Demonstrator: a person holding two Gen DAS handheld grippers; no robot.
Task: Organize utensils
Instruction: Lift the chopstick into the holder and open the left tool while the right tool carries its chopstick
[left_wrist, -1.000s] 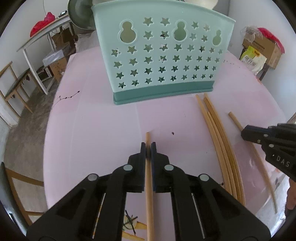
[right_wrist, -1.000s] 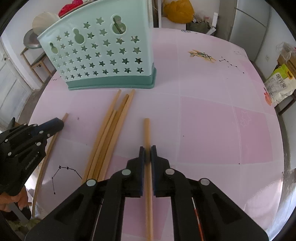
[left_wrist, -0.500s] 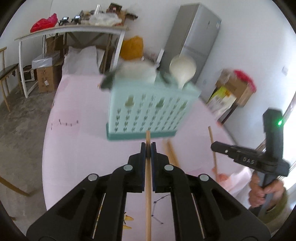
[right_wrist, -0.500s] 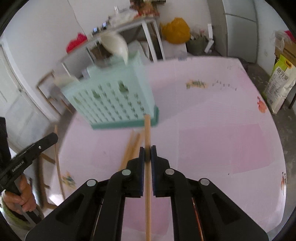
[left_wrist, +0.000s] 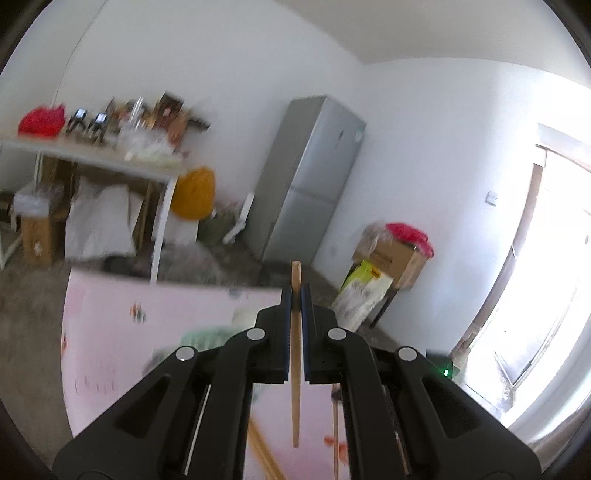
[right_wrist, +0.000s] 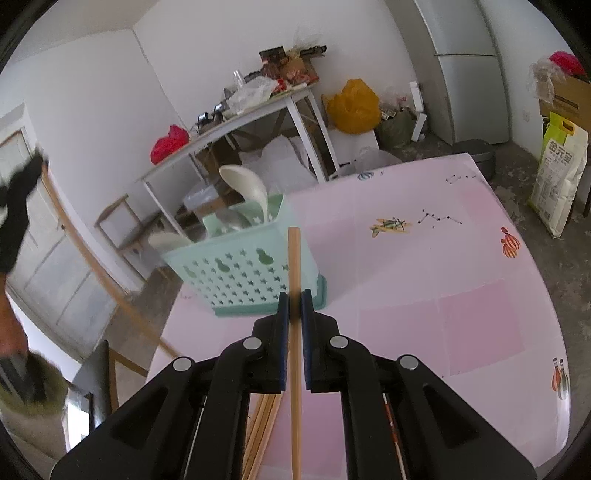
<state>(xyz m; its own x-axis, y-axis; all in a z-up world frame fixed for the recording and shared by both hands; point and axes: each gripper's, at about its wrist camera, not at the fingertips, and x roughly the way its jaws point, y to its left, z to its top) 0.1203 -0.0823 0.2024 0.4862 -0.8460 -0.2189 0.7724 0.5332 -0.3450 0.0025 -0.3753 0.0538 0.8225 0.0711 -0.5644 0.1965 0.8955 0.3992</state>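
My left gripper (left_wrist: 294, 291) is shut on a wooden chopstick (left_wrist: 295, 354) and is raised high, tilted up toward the room. My right gripper (right_wrist: 294, 299) is shut on another wooden chopstick (right_wrist: 294, 332), held above the pink table (right_wrist: 443, 258). The mint utensil basket (right_wrist: 243, 273) with star holes stands on the table just beyond the right gripper, with white spoons (right_wrist: 247, 188) in it. In the right wrist view the left gripper (right_wrist: 18, 206) shows blurred at far left with its chopstick (right_wrist: 107, 280). Loose chopsticks (right_wrist: 262, 424) lie on the table below.
A white side table (right_wrist: 236, 118) with clutter, a yellow bag (right_wrist: 352, 107) and a grey fridge (right_wrist: 465, 70) stand behind the table. A wooden chair (right_wrist: 118, 221) is at the left. Boxes and a rice bag (right_wrist: 557, 173) stand at the right.
Both grippers have lifted their chopsticks off the table and tilted up. The left view has swung from the basket to the room. The right gripper is higher above the basket.
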